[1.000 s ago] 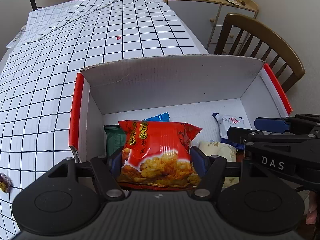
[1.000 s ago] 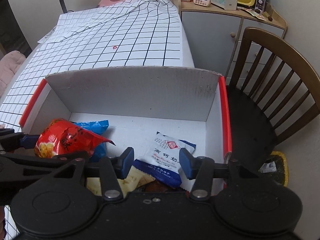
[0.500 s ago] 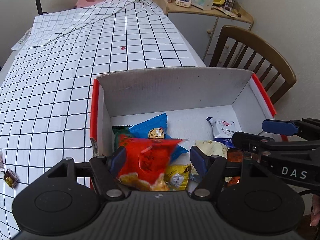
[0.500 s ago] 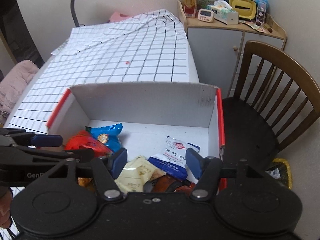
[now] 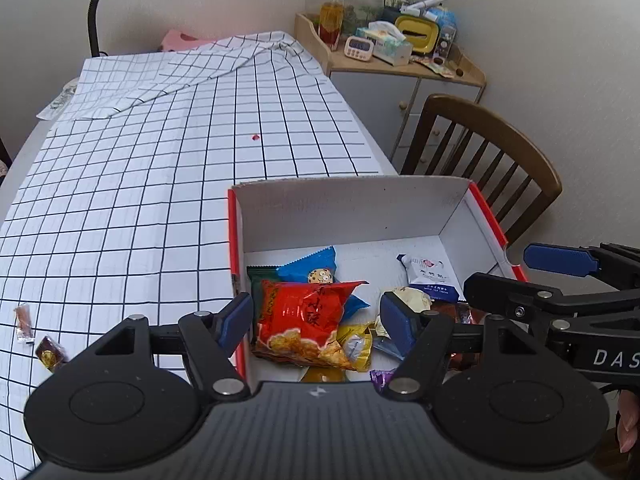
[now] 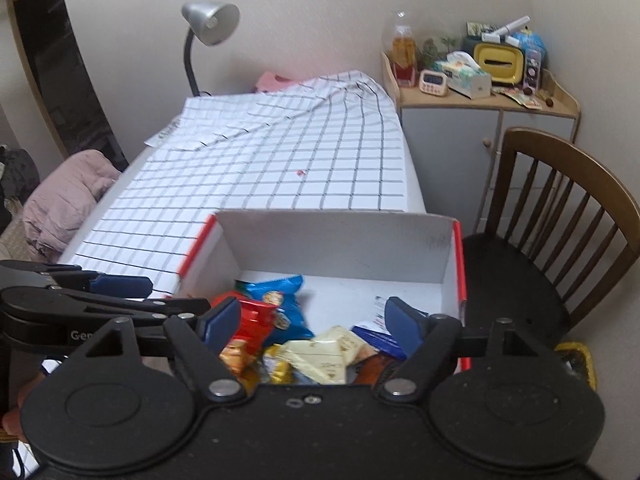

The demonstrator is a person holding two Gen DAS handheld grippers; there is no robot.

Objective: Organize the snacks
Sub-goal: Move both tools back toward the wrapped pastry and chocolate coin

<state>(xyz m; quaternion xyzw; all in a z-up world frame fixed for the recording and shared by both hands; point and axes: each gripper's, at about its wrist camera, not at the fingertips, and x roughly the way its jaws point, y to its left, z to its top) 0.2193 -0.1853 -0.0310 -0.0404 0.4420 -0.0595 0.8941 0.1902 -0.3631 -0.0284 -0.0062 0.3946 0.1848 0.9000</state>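
Note:
A white cardboard box [image 5: 352, 208] with red edges stands on the checked tablecloth [image 5: 160, 184]. A red snack bag [image 5: 304, 320] lies flat inside it, on top of a blue cookie bag [image 5: 316, 268]. Above the box's near edge hangs my left gripper [image 5: 316, 318], open, with the red bag below its pads and untouched. My right gripper [image 6: 312, 320] hovers over the near right part of the box; its jaws are opening and nothing is held. Under it lie a cream packet [image 6: 332, 352] and a white-and-blue packet [image 5: 428, 276]. Each gripper shows in the other's view.
Two small wrapped snacks [image 5: 24, 322] [image 5: 50, 354] lie on the cloth left of the box. A wooden chair [image 5: 500, 160] stands right of the table, a cluttered cabinet [image 5: 400, 80] behind it. A desk lamp [image 6: 208, 24] rises at the far end.
The red bag, upright between my left pads before, has dropped flat into the box. Both grippers have risen and drawn back from the box. The right jaws have spread wider.

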